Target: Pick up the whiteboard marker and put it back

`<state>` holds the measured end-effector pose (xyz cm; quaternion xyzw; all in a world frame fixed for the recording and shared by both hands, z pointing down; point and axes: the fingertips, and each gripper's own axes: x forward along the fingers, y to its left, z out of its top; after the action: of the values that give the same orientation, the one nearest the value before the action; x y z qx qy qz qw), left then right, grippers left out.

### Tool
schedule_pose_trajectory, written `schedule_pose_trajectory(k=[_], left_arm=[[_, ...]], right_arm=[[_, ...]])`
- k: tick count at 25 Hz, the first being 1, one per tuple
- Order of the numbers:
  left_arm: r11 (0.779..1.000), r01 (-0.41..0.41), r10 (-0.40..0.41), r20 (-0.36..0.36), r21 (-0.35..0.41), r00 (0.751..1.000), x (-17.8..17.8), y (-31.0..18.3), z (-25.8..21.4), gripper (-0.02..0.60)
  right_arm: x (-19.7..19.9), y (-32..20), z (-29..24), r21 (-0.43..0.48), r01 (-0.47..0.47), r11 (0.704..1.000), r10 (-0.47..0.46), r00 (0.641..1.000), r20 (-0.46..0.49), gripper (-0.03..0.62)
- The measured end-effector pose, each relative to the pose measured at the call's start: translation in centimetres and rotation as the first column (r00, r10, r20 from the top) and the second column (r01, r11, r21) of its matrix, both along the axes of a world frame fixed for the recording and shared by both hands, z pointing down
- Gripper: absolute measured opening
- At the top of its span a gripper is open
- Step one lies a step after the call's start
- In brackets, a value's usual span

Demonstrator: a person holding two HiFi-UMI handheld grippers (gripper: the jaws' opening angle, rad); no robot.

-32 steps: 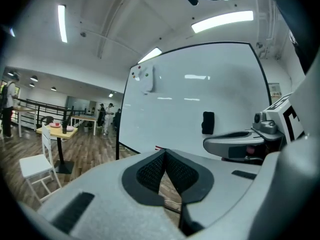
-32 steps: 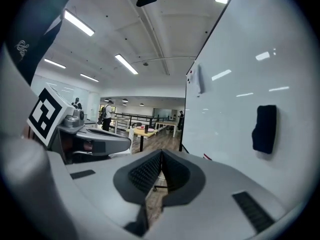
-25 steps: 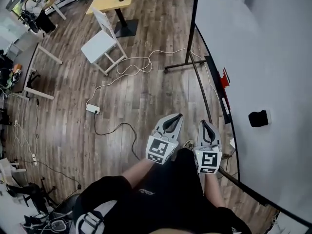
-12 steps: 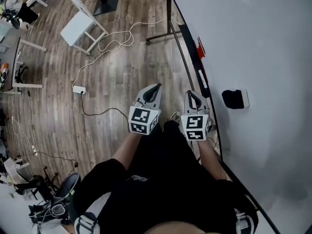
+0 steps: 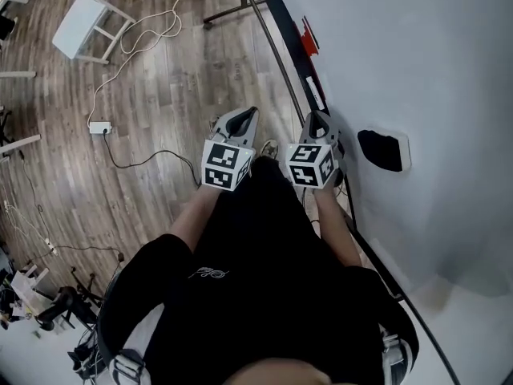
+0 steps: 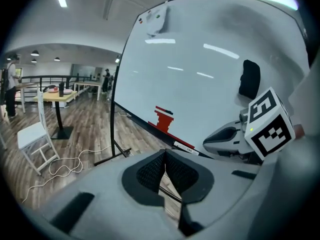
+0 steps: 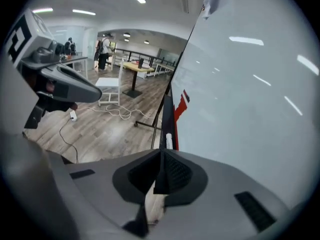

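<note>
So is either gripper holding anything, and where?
Nothing held: left gripper and right gripper are both shut on nothing; the whiteboard marker lies on the board's ledge.

The left gripper point(image 5: 247, 119) and right gripper point(image 5: 319, 123) are hovering side by side at frame centre, beside the whiteboard point(image 5: 417, 54) filling the right.

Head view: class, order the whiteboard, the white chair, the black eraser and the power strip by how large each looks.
Largest to smallest:
1. whiteboard
2. white chair, partly cut off by the frame
3. black eraser
4. power strip
</note>
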<state>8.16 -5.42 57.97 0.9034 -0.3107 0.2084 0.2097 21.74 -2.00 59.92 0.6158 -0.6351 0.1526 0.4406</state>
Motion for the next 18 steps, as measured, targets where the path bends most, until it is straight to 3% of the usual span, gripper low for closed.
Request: schedule_pose_trajectory(k=[4, 10, 13, 16, 18], left_arm=[[0.999, -0.034, 0.034, 0.0, -0.012, 0.999, 0.1, -2.5, 0.7, 0.008], [0.998, -0.017, 0.017, -0.006, -0.06, 1.0, -2.4, -6.2, 3.2, 0.008], [0.997, -0.005, 0.004, -0.007, -0.082, 1.0, -3.8, -7.5, 4.0, 0.008], [0.996, -0.019, 0.018, -0.01, -0.086, 1.0, -4.5, -8.9, 4.6, 0.008], [0.996, -0.033, 0.032, -0.015, -0.084, 0.999, -4.9, -9.9, 4.6, 0.008]], right_arm=[[0.6, -1.2, 1.9, -0.105, -0.039, 0.994, 0.035, 0.999, -0.042, 0.006], [3.0, -3.1, 4.6, -0.127, -0.185, 0.974, 0.169, 0.977, -0.128, 0.02], [3.8, -3.2, 6.3, -0.189, -0.199, 0.962, 0.162, 0.968, -0.193, 0.02], [4.3, -3.3, 7.5, -0.256, -0.2, 0.946, 0.134, 0.959, -0.251, 0.085], [4.3, -3.5, 7.9, -0.286, -0.211, 0.935, 0.132, 0.953, -0.273, 0.086]])
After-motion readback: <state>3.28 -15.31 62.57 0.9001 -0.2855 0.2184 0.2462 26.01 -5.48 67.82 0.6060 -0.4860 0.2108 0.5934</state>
